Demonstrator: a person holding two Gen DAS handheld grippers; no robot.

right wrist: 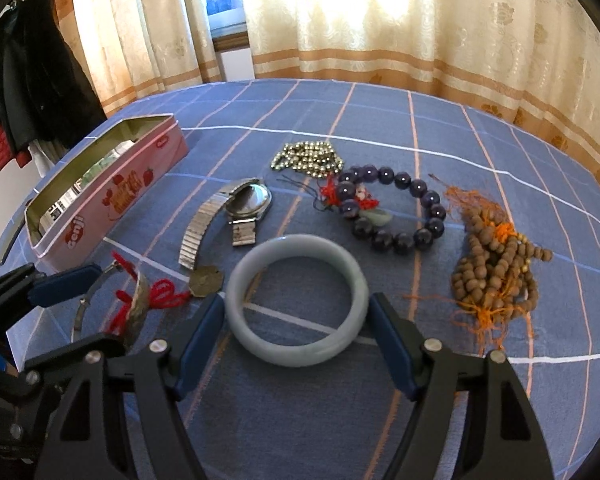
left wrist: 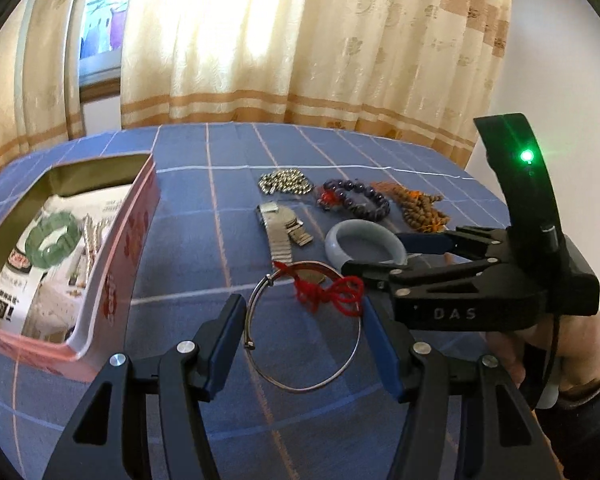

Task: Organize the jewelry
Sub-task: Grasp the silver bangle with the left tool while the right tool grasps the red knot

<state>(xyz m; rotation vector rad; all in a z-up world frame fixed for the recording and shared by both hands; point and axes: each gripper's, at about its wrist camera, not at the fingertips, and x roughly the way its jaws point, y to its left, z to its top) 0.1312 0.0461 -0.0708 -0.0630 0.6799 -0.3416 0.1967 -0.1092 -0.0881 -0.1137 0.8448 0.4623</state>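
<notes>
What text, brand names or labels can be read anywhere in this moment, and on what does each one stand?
"DAS": on the black body of the right tongs, seen from the left wrist.
"Genji": white letters on a red patch, on the side wall of the pink tin.
Red and yellow lettering beside the strawberries on that wall: too distorted to read.
Printed paper lining the tin: bold characters, too blurred to read.
Watch: nothing legible.

Sunlit cream patterned curtains with tan stripes (right wrist: 400, 32) hang behind the blue plaid-covered counter (right wrist: 340, 112); dark jackets (right wrist: 32, 80) hang against the white wall (left wrist: 560, 72).
</notes>
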